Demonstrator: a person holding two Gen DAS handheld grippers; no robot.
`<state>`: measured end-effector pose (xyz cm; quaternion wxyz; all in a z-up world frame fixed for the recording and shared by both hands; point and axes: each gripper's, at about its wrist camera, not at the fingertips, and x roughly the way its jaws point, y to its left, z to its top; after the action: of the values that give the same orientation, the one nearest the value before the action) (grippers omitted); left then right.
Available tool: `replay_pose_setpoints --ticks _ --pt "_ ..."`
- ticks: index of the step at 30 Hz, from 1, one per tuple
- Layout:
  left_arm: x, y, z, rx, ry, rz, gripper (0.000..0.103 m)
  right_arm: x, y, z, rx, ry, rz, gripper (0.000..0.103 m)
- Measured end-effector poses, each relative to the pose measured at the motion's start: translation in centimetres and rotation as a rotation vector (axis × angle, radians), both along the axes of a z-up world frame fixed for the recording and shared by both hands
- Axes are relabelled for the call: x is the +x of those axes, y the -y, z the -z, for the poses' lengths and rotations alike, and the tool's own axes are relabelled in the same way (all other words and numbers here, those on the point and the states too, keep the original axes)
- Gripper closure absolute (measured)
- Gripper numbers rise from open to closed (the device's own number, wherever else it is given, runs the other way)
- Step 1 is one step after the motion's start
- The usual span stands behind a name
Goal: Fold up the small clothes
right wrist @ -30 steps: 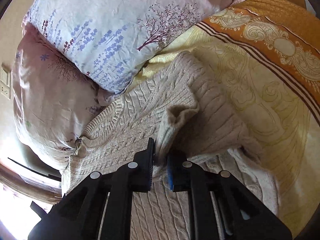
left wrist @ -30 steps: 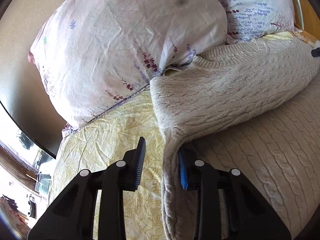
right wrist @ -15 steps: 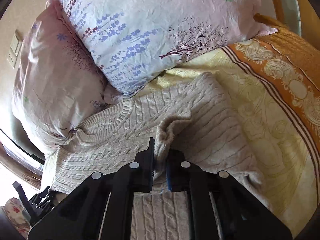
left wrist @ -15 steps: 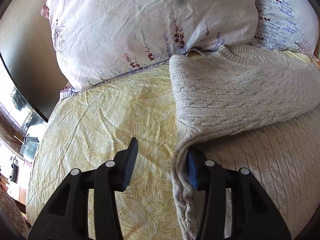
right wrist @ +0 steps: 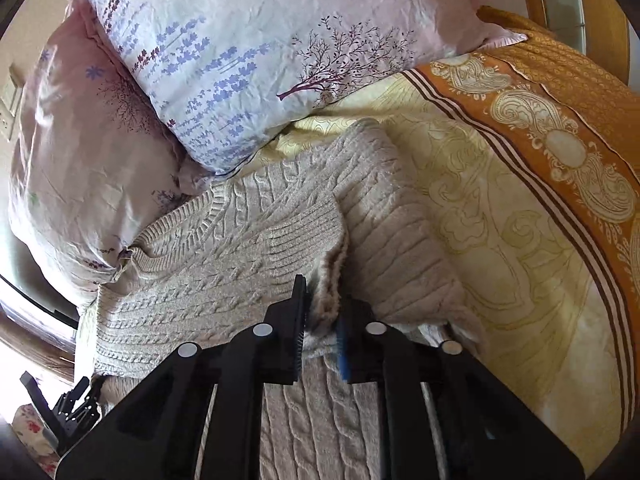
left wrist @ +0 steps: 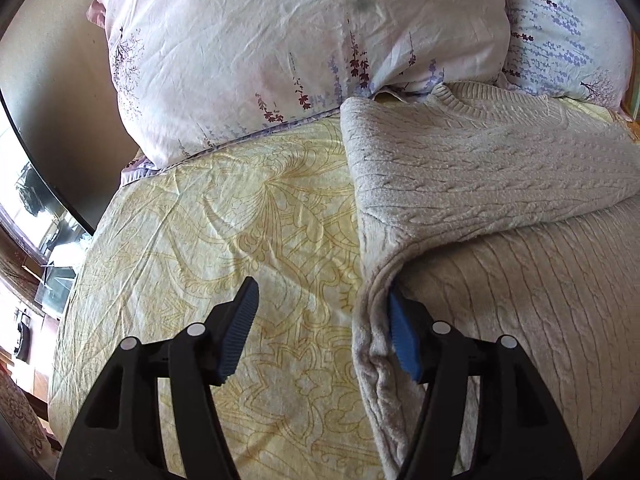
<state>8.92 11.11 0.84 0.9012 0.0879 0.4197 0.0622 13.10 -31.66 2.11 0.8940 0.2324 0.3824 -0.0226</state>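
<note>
Two grippers work a cream cable-knit sweater (right wrist: 224, 292) on the bed (left wrist: 224, 216): the left gripper (left wrist: 320, 332) gapes wide at its folded edge, the right gripper (right wrist: 322, 328) pinches the sleeve cuff. Laying that sleeve flat across the body, short of the pillows (right wrist: 240, 52), should keep the fold square.

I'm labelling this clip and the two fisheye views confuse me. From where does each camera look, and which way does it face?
Left wrist: sits on the left gripper, facing along its open fingers toward the pillows; the sweater edge lies by one finger.
Right wrist: sits on the right gripper, facing the same pillows; its fingers pinch a sleeve cuff, orange blanket to the right.
Shared: the cable-knit sweater, both pillows and the yellow bedsheet. The left gripper shows at the bottom left of the right view.
</note>
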Motion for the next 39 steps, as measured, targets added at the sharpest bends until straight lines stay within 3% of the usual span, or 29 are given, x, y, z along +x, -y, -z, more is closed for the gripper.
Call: replay_pose_setpoints --ticks 1,3,4,7,13,18,23,29,32,35,39 --pt "-0.7 -0.2 -0.2 -0.016 0.006 0.008 0.036 -1.0 0.4 -0.4 0.017 0.016 -0.007 0.068" --pt "-2.2 -1.0 -0.7 -0.079 0.019 0.032 0.032 -3.1 1.4 -1.0 0.041 0.030 -0.021 0.042" --pt "-3.1 -1.6 -0.8 -0.131 0.015 0.047 0.031 -4.1 1.9 -1.2 0.054 0.033 -0.034 0.037" --pt "-5.5 -3.2 -0.7 -0.325 -0.004 0.104 0.031 -7.3 3.9 -1.1 0.125 0.028 -0.099 0.036" --pt "-8.7 -4.9 0.5 -0.587 -0.047 0.129 0.034 -12.5 6.5 0.6 0.236 -0.002 -0.112 0.039" --pt "-10.2 -4.4 0.8 -0.746 -0.070 0.179 0.046 -14.4 5.9 2.3 0.311 -0.016 -0.173 0.056" --pt "-11.9 -3.4 1.0 -0.820 -0.109 0.219 0.055 -15.9 4.3 2.8 0.333 -0.031 -0.256 0.066" --pt "-14.0 -3.3 1.3 -0.907 -0.160 0.233 0.064 -17.9 2.9 3.1 0.376 -0.051 -0.355 0.070" --pt "-15.0 -3.1 1.7 -0.952 -0.195 0.244 0.073 -18.9 2.2 3.3 0.388 -0.051 -0.401 0.073" --pt "-15.7 -2.7 2.1 -0.989 -0.219 0.258 0.079 -19.7 1.8 3.3 0.352 -0.043 -0.416 0.079" --pt "-16.0 -2.5 2.2 -0.975 -0.222 0.261 0.089 -20.0 1.3 3.0 0.291 -0.026 -0.427 0.080"
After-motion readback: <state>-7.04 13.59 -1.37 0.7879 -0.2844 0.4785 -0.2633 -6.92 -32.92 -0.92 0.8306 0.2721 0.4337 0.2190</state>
